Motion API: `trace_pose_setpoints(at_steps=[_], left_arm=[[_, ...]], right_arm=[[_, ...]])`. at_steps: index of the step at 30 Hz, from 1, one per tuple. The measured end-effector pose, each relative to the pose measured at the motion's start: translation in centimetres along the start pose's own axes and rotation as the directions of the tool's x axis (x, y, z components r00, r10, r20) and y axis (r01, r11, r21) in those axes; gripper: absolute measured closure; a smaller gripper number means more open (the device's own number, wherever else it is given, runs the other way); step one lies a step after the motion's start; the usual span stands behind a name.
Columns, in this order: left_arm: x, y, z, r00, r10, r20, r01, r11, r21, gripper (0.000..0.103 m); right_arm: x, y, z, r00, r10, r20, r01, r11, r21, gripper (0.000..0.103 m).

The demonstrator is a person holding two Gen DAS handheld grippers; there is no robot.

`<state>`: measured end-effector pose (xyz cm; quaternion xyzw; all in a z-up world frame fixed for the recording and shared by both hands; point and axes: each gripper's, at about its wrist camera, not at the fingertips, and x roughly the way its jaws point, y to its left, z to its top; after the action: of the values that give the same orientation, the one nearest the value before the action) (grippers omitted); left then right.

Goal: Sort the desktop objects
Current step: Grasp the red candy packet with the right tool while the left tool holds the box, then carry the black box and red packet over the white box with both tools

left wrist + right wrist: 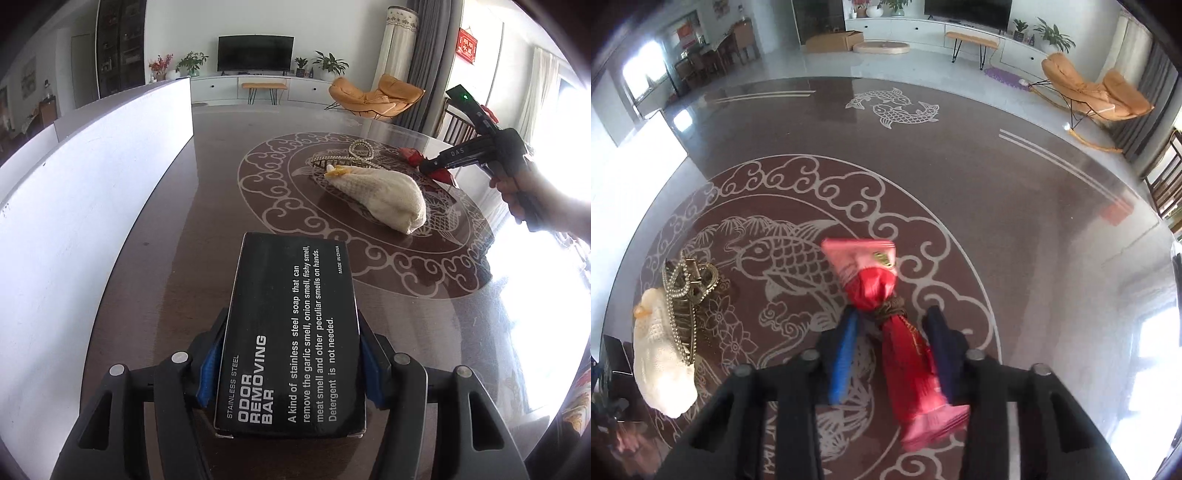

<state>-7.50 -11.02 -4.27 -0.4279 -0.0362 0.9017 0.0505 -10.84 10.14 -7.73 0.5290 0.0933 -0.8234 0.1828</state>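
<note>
Left gripper (291, 365): closed on the black box (291, 332), blue pads pressing its two long sides; the box runs forward from the jaws, printed face up, far end jutting over the table (166, 258)
Box text: "ODOR REMOVING BAR", stainless steel soap
White wall (92, 206): a pale panel just left of the left gripper, running ahead along the table edge
Cream bag (380, 195): knitted, lying on its side ahead and right of the box, apart from it, on the round pattern
Pearl chain (356, 153): with a gold clip, just beyond the bag, touching or overlapping it
Right gripper (892, 332): the red pouch (905, 350) lies lengthwise between the pads; the right pad touches its side, a narrow gap shows at the blue left pad (844, 354); whether it is truly pinched I cannot tell, the view is blurred
Pouch: tied with brown cord at the waist, one pink fringed end ahead of the fingertips, the other back near the gripper body
Seen from the left gripper: the right gripper (428, 168) sits far ahead to the right, held by a hand (532, 199), tip on the red pouch (410, 153)
From the right gripper: bag (661, 365) and chain (683, 295) lie well to its left
</note>
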Motion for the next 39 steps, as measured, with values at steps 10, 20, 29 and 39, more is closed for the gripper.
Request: trace_pose_setpoints(at_steps=[10,20,29,39], left_arm=[[0.0,0.0,0.0,1.000,-0.006,0.003,0.006,1.000,-0.007,0.042],[0.8,-1.0,0.2,0.996,0.084,-0.042,-0.082,0.996,0.030,0.014],[1.1,-1.2,0.2,0.993,0.105,-0.055,-0.103,0.994,0.048,0.010],[1.4,-1.4,0.3,0.992,0.104,-0.078,-0.100,0.994,0.049,0.000]], right_arm=[[-8.6,7.9,-18.6,0.994,0.035,0.105,-0.038,0.999,0.029,0.080],[-9.1,8.9,-20.9,0.984,-0.003,0.177,-0.002,1.000,0.027,0.041],[-8.1,10.1,-21.0,0.988,-0.034,0.150,0.037,0.999,-0.016,0.016],[-7.6,10.1,-21.2,0.990,-0.033,0.134,0.036,0.999,-0.018,0.000]])
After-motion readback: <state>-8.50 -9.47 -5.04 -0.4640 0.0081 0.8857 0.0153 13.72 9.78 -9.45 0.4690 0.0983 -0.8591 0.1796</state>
